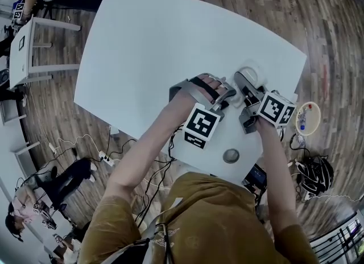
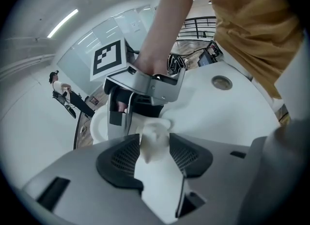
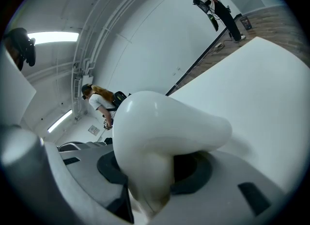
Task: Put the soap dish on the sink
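Observation:
The soap dish (image 1: 253, 73) is a glossy white piece over the right end of the white sink top (image 1: 159, 46). My right gripper (image 1: 245, 85) is shut on it. In the right gripper view its rounded rim (image 3: 160, 122) fills the gap between the jaws of the right gripper (image 3: 154, 183). My left gripper (image 1: 225, 94) meets the dish from the left. In the left gripper view a white part of the dish (image 2: 154, 139) sits clamped between the pads of the left gripper (image 2: 152, 152), and the right gripper's marker cube (image 2: 107, 59) lies just beyond.
A round drain (image 1: 230, 155) is set in the sink top close to the person's body, also seen as the drain (image 2: 222, 82). On the wooden floor lie cables (image 1: 105, 156), a round plate (image 1: 307, 118) and a dark helmet (image 1: 314, 172). A white side table (image 1: 28, 46) stands at the left.

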`<action>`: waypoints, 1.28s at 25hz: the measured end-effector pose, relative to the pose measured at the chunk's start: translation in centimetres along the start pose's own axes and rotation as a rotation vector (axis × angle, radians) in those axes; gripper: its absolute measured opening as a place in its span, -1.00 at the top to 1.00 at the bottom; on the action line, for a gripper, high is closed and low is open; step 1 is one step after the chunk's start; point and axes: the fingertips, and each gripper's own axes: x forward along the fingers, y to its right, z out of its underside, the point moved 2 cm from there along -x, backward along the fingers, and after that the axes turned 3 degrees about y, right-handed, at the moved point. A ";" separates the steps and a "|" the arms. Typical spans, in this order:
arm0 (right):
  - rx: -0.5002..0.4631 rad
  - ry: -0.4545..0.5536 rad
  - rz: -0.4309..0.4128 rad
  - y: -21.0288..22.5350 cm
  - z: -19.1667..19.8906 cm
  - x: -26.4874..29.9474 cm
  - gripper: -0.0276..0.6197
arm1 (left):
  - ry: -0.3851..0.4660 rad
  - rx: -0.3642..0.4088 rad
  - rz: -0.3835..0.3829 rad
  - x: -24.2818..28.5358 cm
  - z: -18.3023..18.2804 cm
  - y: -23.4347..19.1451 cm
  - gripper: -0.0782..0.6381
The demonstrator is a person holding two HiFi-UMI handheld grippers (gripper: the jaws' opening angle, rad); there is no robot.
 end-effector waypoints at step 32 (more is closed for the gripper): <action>0.104 -0.040 -0.011 1.2 -0.1 -1.4 0.31 | -0.094 -0.048 0.021 2.0 0.5 0.1 0.15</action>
